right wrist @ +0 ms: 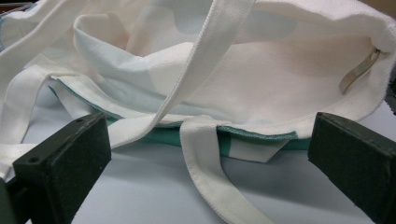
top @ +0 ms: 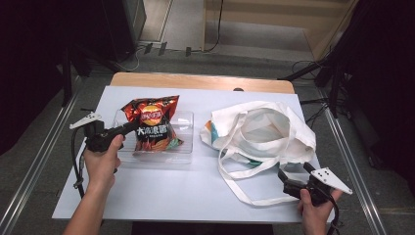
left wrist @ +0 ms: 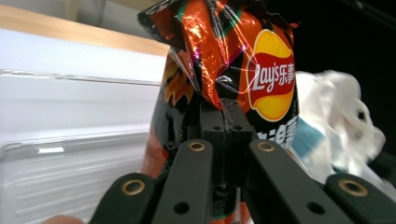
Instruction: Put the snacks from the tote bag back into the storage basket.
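Left gripper view shows my left tongs [left wrist: 227,122] clamped on the crimped edge of the chip bag [left wrist: 233,70], which stands in the clear tray [top: 183,139]. That thin foil pinch could slip or tear when lifted. My right tongs [right wrist: 210,158] stand apart before the tote bag [right wrist: 261,88]. Its label reads "Lay's".

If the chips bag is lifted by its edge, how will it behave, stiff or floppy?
Probably floppy: the chips bag crinkles where the left gripper pinches it. Likely light, since it looks puffed. Its glossy foil may slip.
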Demonstrator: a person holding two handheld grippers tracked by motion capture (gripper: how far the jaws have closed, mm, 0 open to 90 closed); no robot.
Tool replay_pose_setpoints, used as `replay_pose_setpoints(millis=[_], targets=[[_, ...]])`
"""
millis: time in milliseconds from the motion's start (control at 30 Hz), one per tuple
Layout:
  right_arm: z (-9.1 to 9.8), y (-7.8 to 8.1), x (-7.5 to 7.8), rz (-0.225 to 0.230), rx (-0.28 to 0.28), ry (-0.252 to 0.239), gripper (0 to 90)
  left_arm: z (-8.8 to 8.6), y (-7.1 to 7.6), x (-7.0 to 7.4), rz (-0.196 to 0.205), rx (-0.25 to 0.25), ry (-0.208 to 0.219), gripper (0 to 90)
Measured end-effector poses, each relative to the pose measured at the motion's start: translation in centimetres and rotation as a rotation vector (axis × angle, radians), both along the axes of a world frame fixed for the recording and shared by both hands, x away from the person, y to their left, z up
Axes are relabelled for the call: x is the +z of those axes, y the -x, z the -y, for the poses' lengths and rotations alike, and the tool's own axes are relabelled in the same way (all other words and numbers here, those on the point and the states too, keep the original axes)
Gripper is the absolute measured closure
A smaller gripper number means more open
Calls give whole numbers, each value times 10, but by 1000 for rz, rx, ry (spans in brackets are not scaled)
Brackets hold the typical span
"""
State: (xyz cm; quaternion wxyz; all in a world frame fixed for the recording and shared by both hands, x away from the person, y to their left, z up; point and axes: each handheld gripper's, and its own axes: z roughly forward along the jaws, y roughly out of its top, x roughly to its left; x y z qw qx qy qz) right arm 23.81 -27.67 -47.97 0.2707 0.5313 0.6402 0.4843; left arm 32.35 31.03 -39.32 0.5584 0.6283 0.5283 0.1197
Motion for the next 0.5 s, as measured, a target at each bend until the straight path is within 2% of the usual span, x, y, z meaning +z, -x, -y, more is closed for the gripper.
replay_pose_setpoints(millis=[33, 67, 100, 167, 200, 267, 300, 400, 433, 467, 500], targets=[[0, 0, 0, 2, -1, 2, 0, 7, -4, 1, 10, 61, -125, 756], [0, 0, 0, 2, -1, 2, 0, 7, -4, 1, 10, 61, -125, 690], [0, 0, 0, 2, -1, 2, 0, 12, -9, 1, 6, 90, -183, 653], [0, -1, 0, 1, -1, 3, 0, 12, -12, 2, 10, 101, -192, 642], [0, -1, 0, 1, -1, 2, 0, 12, -14, 3, 16, 109, -200, 693], [0, -1, 0, 2, 0, 6, 0, 14, -16, 8, 25, 101, -220, 863], [-1, -1, 0, 1, -1, 9, 0, 17, -19, 12, 37, 90, -232, 894], [-1, -1, 0, 2, -1, 10, 0, 19, -21, 13, 41, 97, -248, 872], [-1, -1, 0, 2, -1, 11, 0, 19, -21, 12, 29, 99, -238, 725], [-1, -1, 0, 2, -1, 11, 0, 18, -21, 11, 16, 106, -230, 725], [-1, -1, 0, 1, 0, 9, 0, 18, -20, 9, 8, 115, -226, 632]])
